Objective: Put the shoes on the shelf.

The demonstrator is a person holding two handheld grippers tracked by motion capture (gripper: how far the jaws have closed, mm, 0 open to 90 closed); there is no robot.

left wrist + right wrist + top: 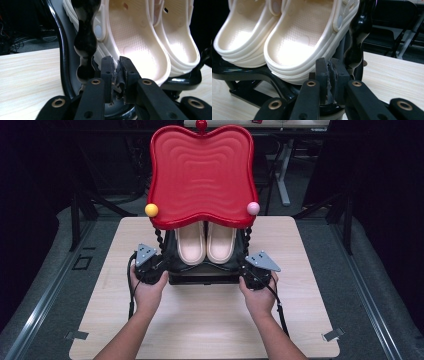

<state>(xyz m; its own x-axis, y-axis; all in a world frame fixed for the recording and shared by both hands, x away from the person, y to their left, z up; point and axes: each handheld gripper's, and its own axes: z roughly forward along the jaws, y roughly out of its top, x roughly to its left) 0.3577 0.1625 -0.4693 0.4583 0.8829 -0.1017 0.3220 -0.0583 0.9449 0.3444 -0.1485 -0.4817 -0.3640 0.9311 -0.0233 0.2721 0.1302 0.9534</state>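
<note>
Red plastic is dominating the high view: the wavy top shelf (201, 175) of a small shoe rack is standing toward the far side of the pale wooden bench (200, 320), with a yellow ball (151, 210) at its left front corner and a pink ball (253, 208) at its right front corner. Under it, a pair of cream clogs (205, 242) is lying side by side on the black lower shelf (202, 272), toes pointing toward the person.

The person's two hands are sitting at the rack's front corners. The left claw (150, 265) is resting against the lower left corner, just beside the black beaded post (159, 240). In the left gripper view, the left claw (117, 72) is showing its jaws nearly together, a narrow gap running between the worn pads; whether anything is pinched there, I cannot tell. The beaded post (86, 40) is rising just to one side of it, and the clogs (140, 37) are tilting above it.

The right claw (256, 270) is sitting at the lower right corner. In the right gripper view, the right claw (330, 75) is likewise almost closed, a slim slit between its pads, with the black post (358, 35) just behind and the clogs (294, 37) close above on the black shelf rim (249, 73).
</note>
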